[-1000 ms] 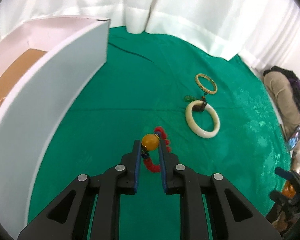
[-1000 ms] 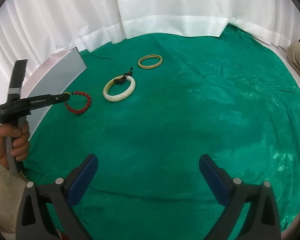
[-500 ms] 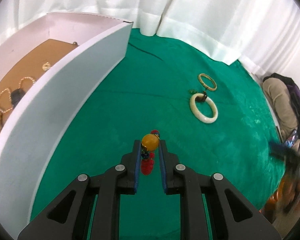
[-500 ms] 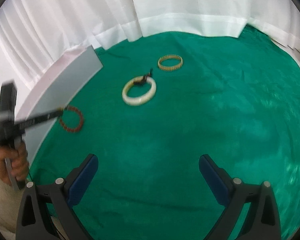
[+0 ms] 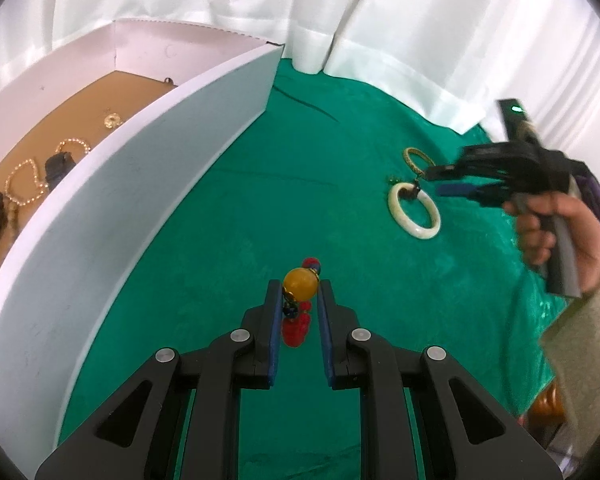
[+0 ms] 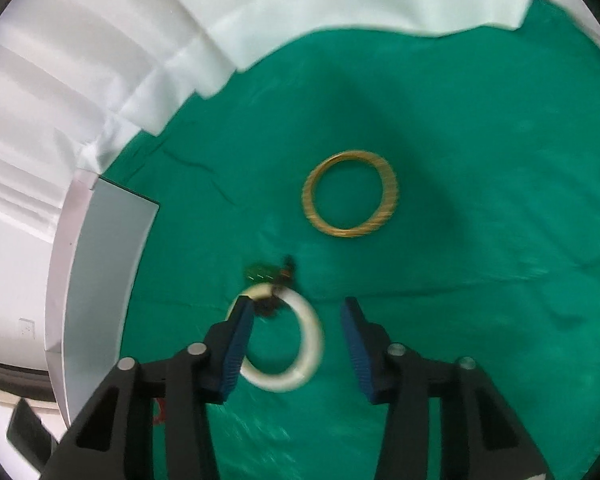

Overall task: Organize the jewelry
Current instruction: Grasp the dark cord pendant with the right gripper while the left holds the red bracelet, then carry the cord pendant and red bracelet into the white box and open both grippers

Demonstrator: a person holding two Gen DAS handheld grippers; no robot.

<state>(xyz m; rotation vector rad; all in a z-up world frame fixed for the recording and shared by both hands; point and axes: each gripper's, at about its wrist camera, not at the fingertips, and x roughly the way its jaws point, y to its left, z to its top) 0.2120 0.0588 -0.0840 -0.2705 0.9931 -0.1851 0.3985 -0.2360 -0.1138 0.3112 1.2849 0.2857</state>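
My left gripper [image 5: 298,285] is shut on a red bead bracelet [image 5: 295,328] with a big amber bead, which hangs above the green cloth beside the white box [image 5: 139,184]. A white bangle [image 6: 310,336] with a dark cord and a green charm lies on the cloth. My right gripper [image 6: 297,306] hovers over it with its jaws closing. The left finger covers the bangle's left rim and the right pad stands clear of it. In the left wrist view the right gripper [image 5: 436,181] sits just above the white bangle [image 5: 414,210]. A gold bangle [image 6: 352,194] lies just beyond.
The box's brown floor [image 5: 79,112] holds several bead strings and small pieces. Its tall white wall [image 6: 99,260] stands left of the bangles. White curtains [image 5: 380,20] ring the green cloth [image 5: 279,200]. A person's hand [image 5: 556,224] and sleeve hold the right gripper.
The right gripper has swept in over the white bangle and its jaws have narrowed. The left gripper carried the red bracelet toward the box, whose inside came into view.
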